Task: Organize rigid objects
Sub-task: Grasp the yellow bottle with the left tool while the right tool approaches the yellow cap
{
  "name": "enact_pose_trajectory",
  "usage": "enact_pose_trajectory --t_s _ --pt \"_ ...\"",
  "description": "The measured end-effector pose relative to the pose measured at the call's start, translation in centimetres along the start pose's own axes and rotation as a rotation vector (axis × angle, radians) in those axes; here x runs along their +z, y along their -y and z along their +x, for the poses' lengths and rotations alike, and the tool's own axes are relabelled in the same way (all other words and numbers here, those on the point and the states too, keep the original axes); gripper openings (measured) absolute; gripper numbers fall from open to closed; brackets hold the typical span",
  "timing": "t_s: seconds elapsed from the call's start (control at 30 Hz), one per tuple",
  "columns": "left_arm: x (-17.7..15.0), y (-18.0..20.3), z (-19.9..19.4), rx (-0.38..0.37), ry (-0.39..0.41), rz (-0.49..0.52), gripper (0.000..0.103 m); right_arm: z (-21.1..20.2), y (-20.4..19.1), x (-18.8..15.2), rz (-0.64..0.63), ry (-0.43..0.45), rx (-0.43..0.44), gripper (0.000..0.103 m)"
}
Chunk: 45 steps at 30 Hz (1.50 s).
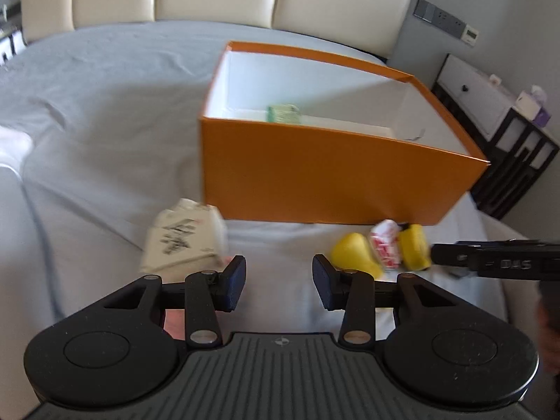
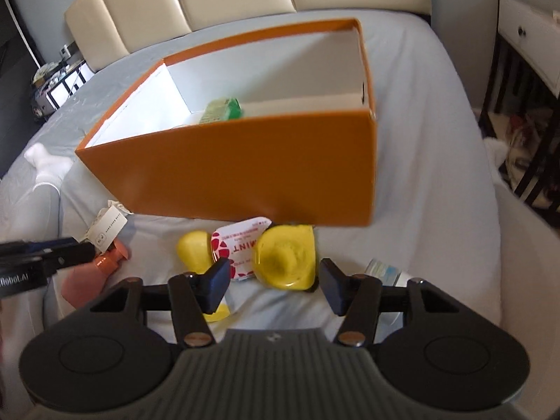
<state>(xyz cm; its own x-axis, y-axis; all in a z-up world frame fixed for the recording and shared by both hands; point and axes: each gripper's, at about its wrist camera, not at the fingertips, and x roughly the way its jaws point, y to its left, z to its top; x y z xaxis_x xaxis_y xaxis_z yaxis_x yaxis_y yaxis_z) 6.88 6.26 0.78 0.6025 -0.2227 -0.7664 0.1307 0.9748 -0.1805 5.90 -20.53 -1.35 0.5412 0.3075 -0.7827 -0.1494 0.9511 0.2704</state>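
Left wrist view: left gripper [image 1: 279, 281] jaws spread, holding nothing; 1 green item [image 1: 284, 113] lies inside the orange box [image 1: 332, 178], while a white carton [image 1: 185, 241] and yellow pieces [image 1: 355, 257] remain on the bed [image 1: 105, 112]. Right wrist view: right gripper [image 2: 274, 285] jaws spread, empty, just short of the rigid yellow cup [image 2: 285, 260] and mint packet [image 2: 238, 248] beside the box; task judged early, most items outstanding.

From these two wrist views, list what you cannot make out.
- Orange box floor: its near wall hides most of it in both views; only a green carton shows.
- White carton print: motion-blurred in the left view.
- Pink bottle: lower part hidden behind the right gripper body.
- Pale blue packet: mostly hidden behind that gripper's linkage.
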Motion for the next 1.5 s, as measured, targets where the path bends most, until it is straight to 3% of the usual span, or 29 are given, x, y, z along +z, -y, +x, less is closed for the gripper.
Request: enact_pose_trajectory --t_s 0.33,0.57,0.73,0.87,0.93,1.17,1.3,1.5 --pt "0.2 2.8 3.9 -0.135 -0.095 -0.066 0.048 3.6 2.1 0.9 0.090 -0.062 0.069 0.055" --pt "0.1 5.2 6.0 -0.125 -0.195 -0.011 0.052 4.7 2.6 0.8 0.049 -0.049 0.092 0.050" --pt "-0.7 7.5 7.0 -0.067 -0.246 0.047 0.058 5.1 1.9 0.7 -0.004 -0.031 0.081 0.050" --pt "-1.1 8.4 7.5 -0.011 -0.238 0.073 0.058 5.5 1.8 0.8 -0.032 -0.025 0.087 0.051" --pt "-1.2 8.6 7.5 0.005 -0.237 0.085 0.047 5.4 2.0 0.8 -0.038 -0.024 0.095 0.050" --pt "-1.9 7.4 5.0 0.027 -0.224 0.071 0.031 4.7 2.3 0.5 -0.030 -0.017 0.114 0.050" --pt "-1.5 5.5 2.7 0.060 -0.167 0.053 0.024 4.2 2.3 0.3 -0.014 -0.015 0.130 0.050" --pt "0.4 3.6 1.1 0.091 -0.056 0.026 0.024 3.0 1.6 0.1 -0.033 0.006 0.131 0.050"
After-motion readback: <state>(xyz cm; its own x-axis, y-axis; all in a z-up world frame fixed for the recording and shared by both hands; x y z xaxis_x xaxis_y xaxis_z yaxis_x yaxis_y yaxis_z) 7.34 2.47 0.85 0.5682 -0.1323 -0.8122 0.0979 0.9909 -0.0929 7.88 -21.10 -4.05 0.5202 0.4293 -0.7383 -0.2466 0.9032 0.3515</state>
